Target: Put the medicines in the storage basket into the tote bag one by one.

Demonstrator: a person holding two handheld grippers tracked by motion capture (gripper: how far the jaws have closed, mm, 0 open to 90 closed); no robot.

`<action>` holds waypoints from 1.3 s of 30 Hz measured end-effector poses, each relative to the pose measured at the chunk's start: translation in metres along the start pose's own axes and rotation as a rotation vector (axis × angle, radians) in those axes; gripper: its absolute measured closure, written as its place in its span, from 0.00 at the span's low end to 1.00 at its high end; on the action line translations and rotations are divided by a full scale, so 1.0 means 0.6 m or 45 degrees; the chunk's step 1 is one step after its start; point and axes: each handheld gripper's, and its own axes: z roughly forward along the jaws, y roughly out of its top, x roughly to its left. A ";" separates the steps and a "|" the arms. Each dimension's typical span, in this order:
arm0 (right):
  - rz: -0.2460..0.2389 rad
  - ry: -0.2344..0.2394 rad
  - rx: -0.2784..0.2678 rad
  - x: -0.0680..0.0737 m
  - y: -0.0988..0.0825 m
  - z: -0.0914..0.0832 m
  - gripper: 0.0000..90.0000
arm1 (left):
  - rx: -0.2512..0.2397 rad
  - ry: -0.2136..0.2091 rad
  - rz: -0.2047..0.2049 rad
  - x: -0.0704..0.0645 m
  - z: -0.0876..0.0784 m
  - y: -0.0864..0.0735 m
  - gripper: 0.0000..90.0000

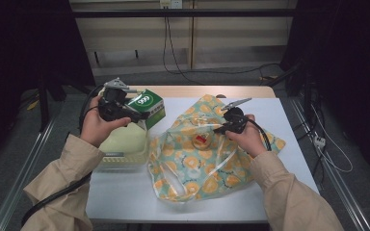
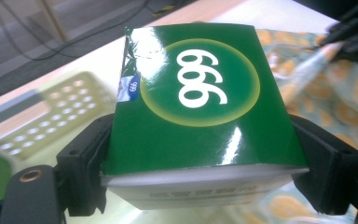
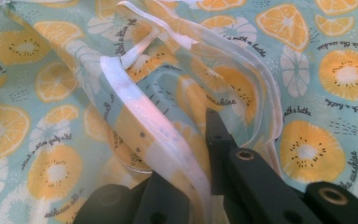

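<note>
White table (image 1: pixel 289 144): left gripper (image 2: pixel 200 186) clamps the green box (image 2: pixel 200 102); right gripper (image 3: pixel 186 186) pinches the bag's rim (image 3: pixel 135 107) (slippery film), which may slip, closing the mouth.

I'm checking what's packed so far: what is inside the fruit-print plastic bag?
Through the translucent fruit-print plastic bag, a round object with a red patch shows. What it is stays unclear; the folds cover anything else.

A white-topped table (image 1: pixel 289 139) stands before a pale wall (image 1: pixel 125 33); dim, perhaps curtained sides.
</note>
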 end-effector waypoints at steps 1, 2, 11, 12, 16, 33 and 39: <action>-0.002 -0.001 -0.001 0.000 0.000 -0.001 0.99 | 0.002 -0.014 0.016 -0.007 0.002 0.001 0.19; -0.003 -0.003 -0.003 0.000 0.000 -0.001 0.99 | -0.004 -0.030 0.017 -0.014 0.005 0.000 0.19; -0.013 0.001 0.001 0.004 0.001 -0.004 0.99 | 0.038 -0.152 0.095 -0.074 0.041 -0.008 0.19; -0.012 0.002 0.000 0.004 0.001 -0.005 0.99 | 0.036 -0.161 0.106 -0.080 0.044 -0.009 0.19; -0.013 0.004 -0.004 0.004 0.001 -0.009 0.99 | 0.037 -0.197 0.141 -0.105 0.055 -0.011 0.19; -0.009 -0.006 -0.013 -0.001 0.009 -0.019 0.99 | 0.116 -0.294 0.258 -0.193 0.124 -0.041 0.19; -0.017 -0.006 -0.020 0.000 0.012 -0.021 0.99 | 0.150 -0.296 0.263 -0.208 0.159 -0.060 0.19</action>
